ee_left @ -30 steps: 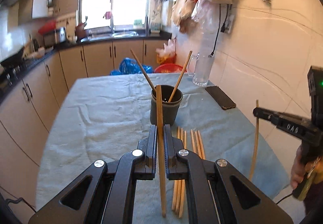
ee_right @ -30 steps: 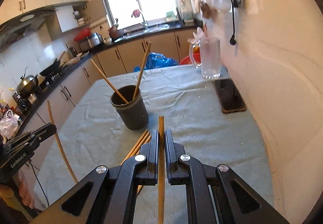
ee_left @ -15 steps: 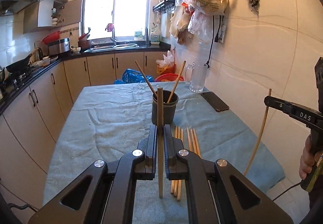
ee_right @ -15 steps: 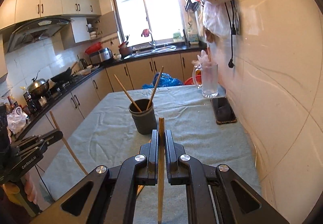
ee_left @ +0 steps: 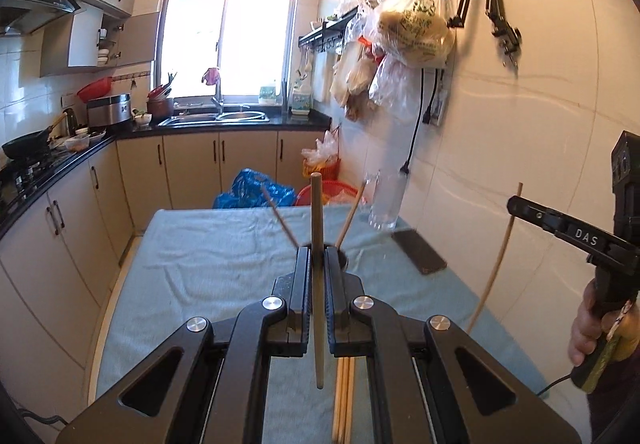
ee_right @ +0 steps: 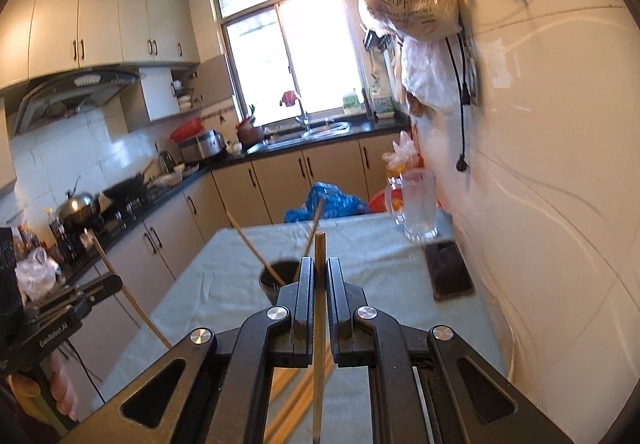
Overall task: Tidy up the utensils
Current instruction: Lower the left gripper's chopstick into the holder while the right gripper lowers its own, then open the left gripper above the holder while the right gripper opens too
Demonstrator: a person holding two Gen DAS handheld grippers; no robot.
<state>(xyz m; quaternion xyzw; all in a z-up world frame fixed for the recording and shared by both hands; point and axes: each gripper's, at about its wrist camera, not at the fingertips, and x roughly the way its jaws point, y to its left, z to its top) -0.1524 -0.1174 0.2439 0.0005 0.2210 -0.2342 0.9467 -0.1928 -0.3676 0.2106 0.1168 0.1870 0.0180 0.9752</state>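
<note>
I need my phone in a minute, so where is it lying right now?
The phone lies flat on the cloth-covered table by the tiled wall, to the right in both views, just nearer the camera than the glass mug.

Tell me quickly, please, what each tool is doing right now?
Left tool: closed on a chopstick.
Right tool: closed on another chopstick.

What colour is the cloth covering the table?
Pale blue-grey cloth, plain and wrinkled; clearest in the left wrist view.

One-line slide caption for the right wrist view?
Black right gripper clamps a wooden chopstick above the dark round cup.
</note>
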